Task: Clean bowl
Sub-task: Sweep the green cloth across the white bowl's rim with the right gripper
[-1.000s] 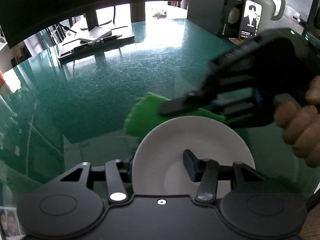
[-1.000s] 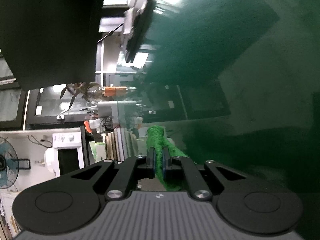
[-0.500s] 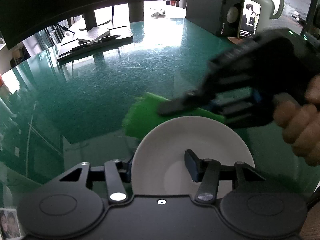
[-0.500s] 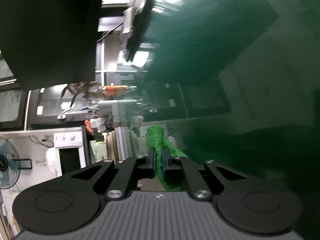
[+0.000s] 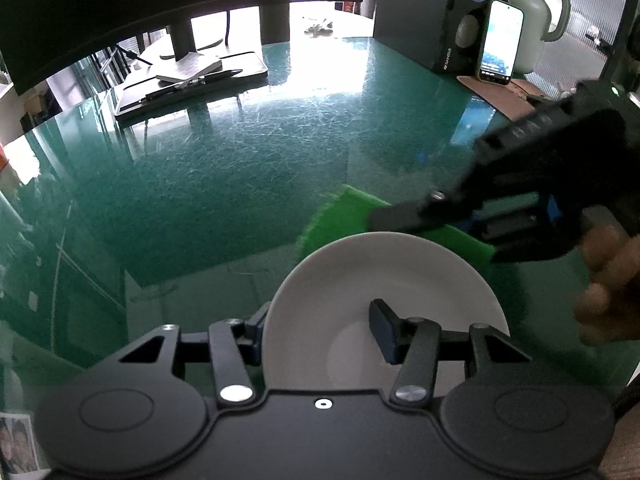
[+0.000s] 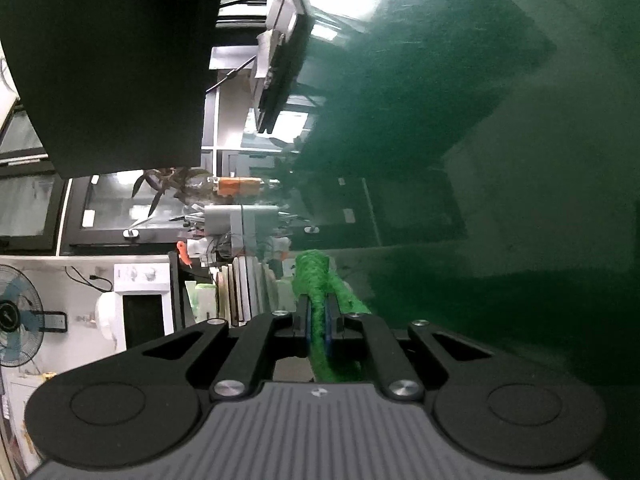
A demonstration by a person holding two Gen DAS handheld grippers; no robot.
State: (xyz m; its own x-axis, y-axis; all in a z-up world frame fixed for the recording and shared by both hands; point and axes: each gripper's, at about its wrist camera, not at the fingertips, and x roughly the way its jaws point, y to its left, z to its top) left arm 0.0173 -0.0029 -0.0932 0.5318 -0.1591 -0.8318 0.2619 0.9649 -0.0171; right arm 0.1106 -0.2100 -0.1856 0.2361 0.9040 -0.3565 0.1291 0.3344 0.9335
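Note:
A white bowl (image 5: 360, 280) is tilted up off the green table, and my left gripper (image 5: 320, 312) is shut on its rim, one finger outside on the left and one inside. Just behind the bowl's far rim, my right gripper (image 5: 376, 220) comes in from the right, shut on a green scrub cloth (image 5: 340, 220). The cloth sits against the back edge of the bowl. In the right wrist view the cloth (image 6: 314, 272) is pinched between the closed pads of the right gripper (image 6: 317, 304); the bowl does not show there.
The green glass table (image 5: 240, 152) stretches ahead. A black tray (image 5: 192, 80) with a notebook and pen lies at the far left. A speaker (image 5: 440, 12), a lit phone (image 5: 500, 40) and a pale kettle (image 5: 536, 8) stand at the far right. A hand (image 5: 612, 280) grips the right tool.
The right gripper and the green cloth have shifted a little to the right along the bowl's far rim. The left gripper and the bowl have stayed put.

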